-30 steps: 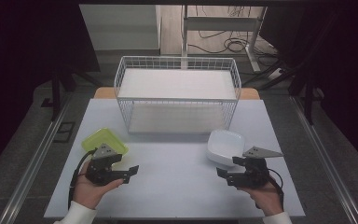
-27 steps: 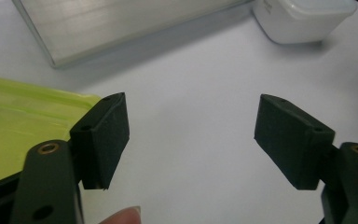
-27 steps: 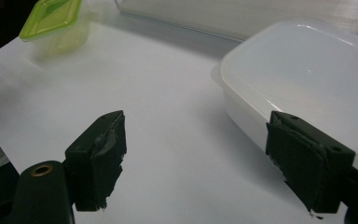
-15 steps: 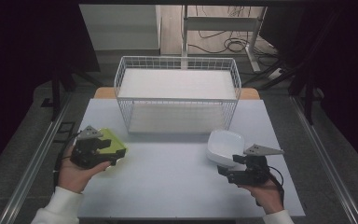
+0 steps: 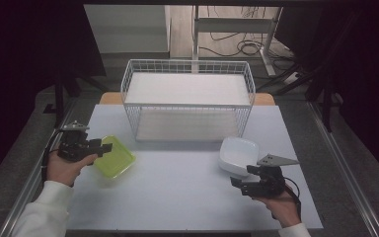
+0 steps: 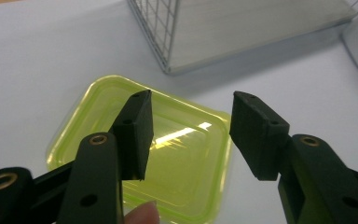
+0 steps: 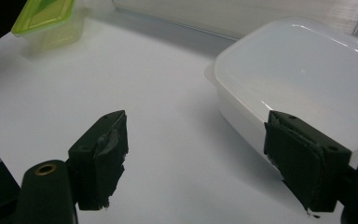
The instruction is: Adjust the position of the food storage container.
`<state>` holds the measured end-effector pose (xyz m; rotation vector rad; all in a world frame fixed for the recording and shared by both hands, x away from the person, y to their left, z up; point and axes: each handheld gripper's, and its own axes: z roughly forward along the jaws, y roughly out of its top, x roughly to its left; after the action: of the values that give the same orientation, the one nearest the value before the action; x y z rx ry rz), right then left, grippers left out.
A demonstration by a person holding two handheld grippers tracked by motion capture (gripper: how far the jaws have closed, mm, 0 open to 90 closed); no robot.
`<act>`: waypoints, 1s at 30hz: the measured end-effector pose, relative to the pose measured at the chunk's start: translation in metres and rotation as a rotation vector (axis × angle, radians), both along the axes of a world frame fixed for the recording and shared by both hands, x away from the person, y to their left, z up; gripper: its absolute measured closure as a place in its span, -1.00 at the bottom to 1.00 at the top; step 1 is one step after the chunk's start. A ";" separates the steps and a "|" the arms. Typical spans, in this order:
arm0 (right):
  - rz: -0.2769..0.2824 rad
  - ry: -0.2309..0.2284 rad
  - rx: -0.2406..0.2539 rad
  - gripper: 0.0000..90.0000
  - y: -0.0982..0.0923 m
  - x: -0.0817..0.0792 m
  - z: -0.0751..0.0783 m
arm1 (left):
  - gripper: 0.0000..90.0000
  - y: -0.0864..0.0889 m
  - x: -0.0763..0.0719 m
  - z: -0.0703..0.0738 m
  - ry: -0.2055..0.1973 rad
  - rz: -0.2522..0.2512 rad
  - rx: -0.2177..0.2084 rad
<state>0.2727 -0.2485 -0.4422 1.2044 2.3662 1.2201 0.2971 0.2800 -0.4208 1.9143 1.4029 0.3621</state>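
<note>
Left gripper [image 5: 104, 147], jaws parted and just now narrowing with nothing yet pinched, poised over the near-left edge of the green container [image 5: 114, 156], which lies directly ahead and below it at the table's [image 5: 177, 197] left. Container: translucent lime plastic, glossy, rounded-rectangular, long axis running diagonally. Beyond it, a white wire basket [image 5: 187, 98] at table centre. Right gripper [image 5: 239, 185], wide open and empty, just beside an opaque white lidded box [image 5: 238, 154].
</note>
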 end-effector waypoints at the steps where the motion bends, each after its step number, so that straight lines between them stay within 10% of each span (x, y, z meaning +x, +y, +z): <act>1: 0.000 0.000 0.000 -0.52 0.000 0.000 0.000 | 0.09 0.001 0.002 0.000 0.002 0.001 0.006; 21: -0.006 0.022 -0.035 -0.51 -0.002 0.004 -0.008 | 0.46 0.033 0.061 -0.027 0.119 0.035 0.112; 30: 0.002 0.030 -0.047 -0.51 0.000 0.005 -0.011 | 0.92 0.047 0.080 -0.044 0.171 0.078 0.167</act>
<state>0.2781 -0.2484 -0.4534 1.2148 2.4044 1.1481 0.3767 0.3273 -0.4643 2.0702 1.6056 0.3699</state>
